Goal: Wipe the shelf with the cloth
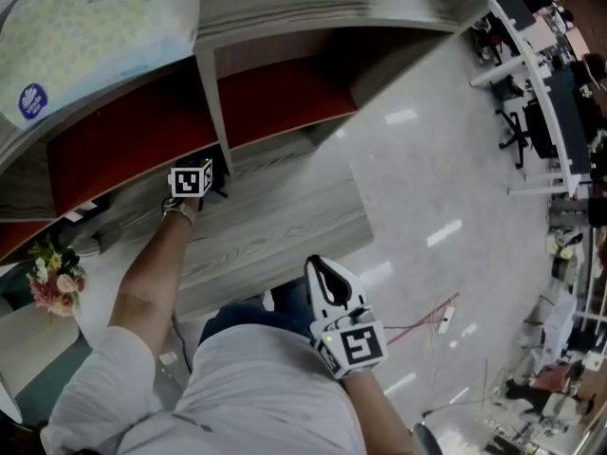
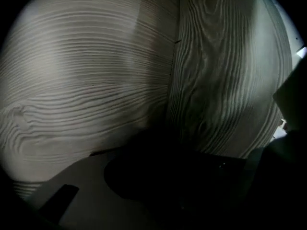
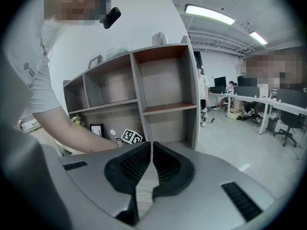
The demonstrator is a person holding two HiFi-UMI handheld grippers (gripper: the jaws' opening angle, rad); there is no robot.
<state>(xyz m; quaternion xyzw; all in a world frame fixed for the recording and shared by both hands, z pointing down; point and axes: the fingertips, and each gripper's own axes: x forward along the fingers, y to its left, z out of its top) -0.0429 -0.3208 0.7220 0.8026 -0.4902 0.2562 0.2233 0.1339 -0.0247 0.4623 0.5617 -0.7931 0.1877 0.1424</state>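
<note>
Grey-wood shelf (image 1: 285,221): left gripper (image 1: 211,186) inside lower compartment, jaws lost in shadow, state unreadable. Right gripper (image 3: 151,147) well apart, jaws closed, empty.

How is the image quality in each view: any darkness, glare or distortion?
Left gripper view: bottom half in deep shadow, left gripper too dark to read; shelf grain bulges from the wide lens. Right gripper view: bright and sharp, right gripper crisp, shelf edges bowed. Head view: light reflections glare on the floor.

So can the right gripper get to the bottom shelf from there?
Probably yes: the right gripper, shut and empty, faces the bottom shelf with nothing in between.
</note>
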